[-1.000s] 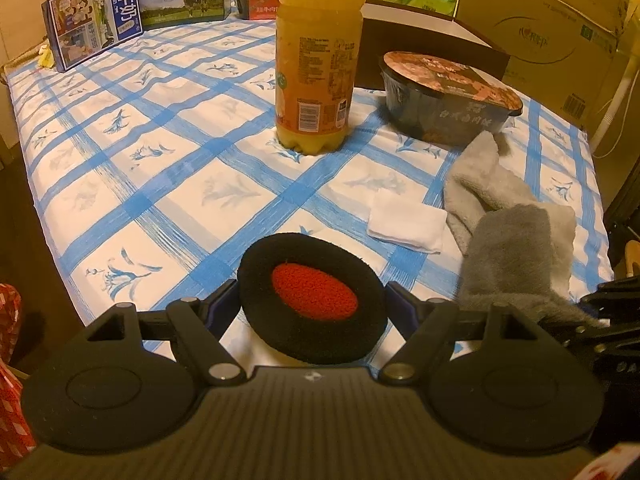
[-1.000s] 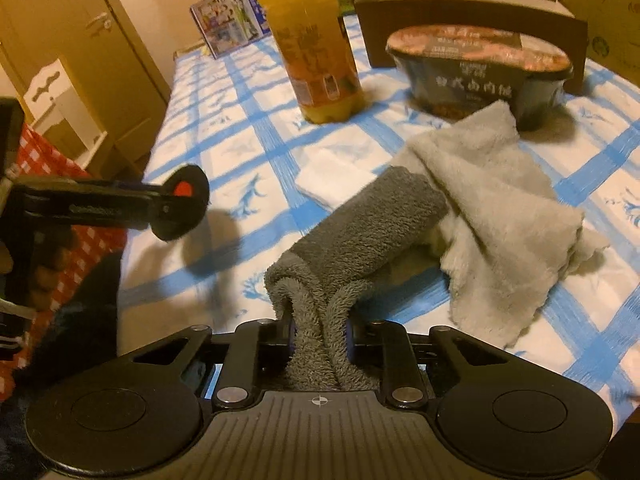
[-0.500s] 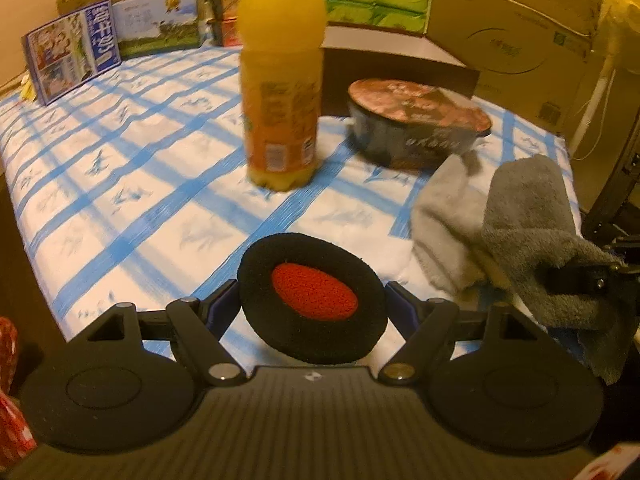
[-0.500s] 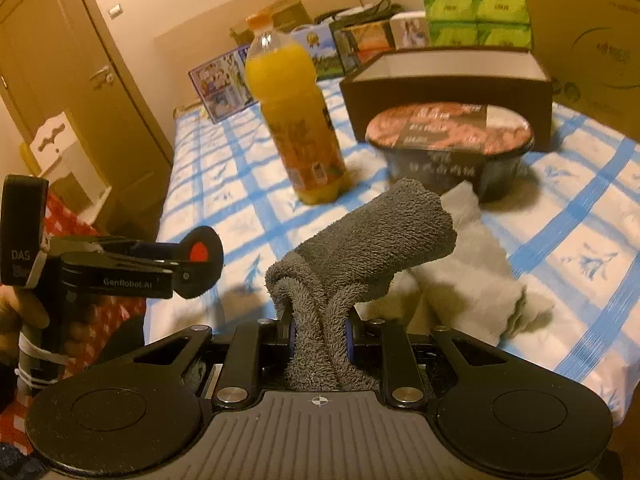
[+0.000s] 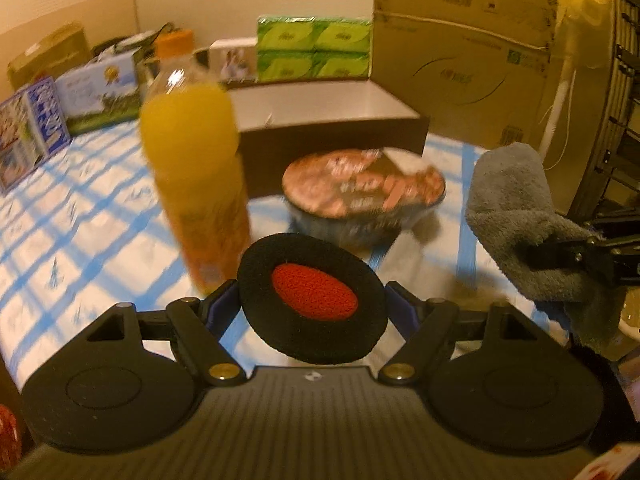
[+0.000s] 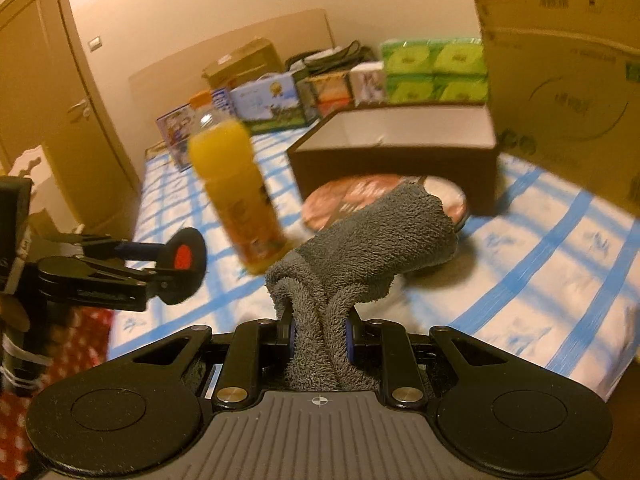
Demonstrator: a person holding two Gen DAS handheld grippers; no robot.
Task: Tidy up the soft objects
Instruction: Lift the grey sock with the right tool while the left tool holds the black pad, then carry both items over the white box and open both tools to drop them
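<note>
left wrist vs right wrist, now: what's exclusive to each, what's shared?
Left wrist only: the black-and-red round pad seen face-on between the left gripper fingers.
Right wrist only: the door, and the right gripper shut on the grey towel.
Both: orange bottle, noodle bowl, brown box, checked cloth.

**Setting: room in a private home**

A table with a blue-checked cloth [image 6: 552, 264] fills the view. At 12 o'clock stand green tissue packs [image 5: 314, 53]; at 1 o'clock, a large cardboard carton [image 5: 460, 64]. At 9 o'clock is a wooden interior door [image 6: 52, 120]. An orange juice bottle [image 5: 192, 168] and instant-noodle bowl [image 5: 362, 196] indicate domestic use.
</note>
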